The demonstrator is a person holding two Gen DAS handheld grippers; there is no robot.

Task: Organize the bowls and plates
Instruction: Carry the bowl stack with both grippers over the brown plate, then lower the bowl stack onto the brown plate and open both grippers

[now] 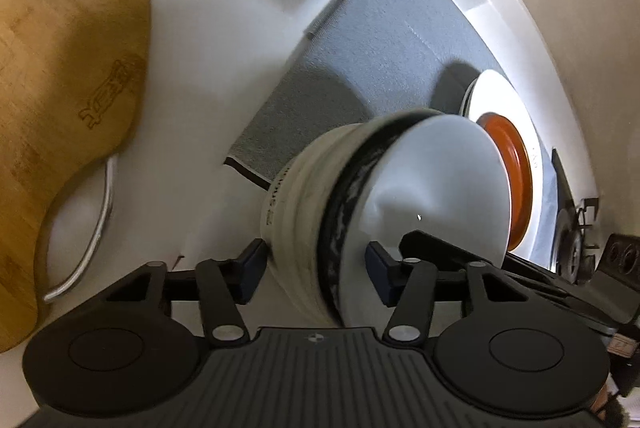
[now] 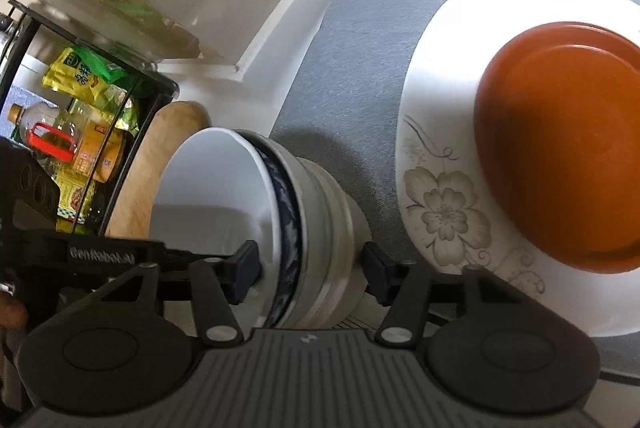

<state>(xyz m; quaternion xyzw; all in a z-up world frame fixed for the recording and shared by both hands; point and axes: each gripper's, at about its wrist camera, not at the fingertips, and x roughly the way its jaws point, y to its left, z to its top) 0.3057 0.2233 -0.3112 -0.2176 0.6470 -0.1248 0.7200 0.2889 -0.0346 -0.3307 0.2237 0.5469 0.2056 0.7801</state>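
While the stack of bowls [image 1: 384,212] hung tilted on its side above the grey mat [image 1: 376,40], both tools gripped it from opposite sides. Left of it lay a wooden cutting board [image 1: 68,76] on the white counter [image 1: 208,68]. The left gripper [image 1: 316,268] straddled the stack's rims, one pad on the ribbed outer wall, one inside the white bowl, clamped. The right gripper [image 2: 310,268] held the same stack [image 2: 280,220] likewise. Farther right sat a flowered white plate [image 2: 440,212] carrying an orange dish [image 2: 560,164]. A rack of bottles [image 2: 72,132] stood at far left in the right wrist view.
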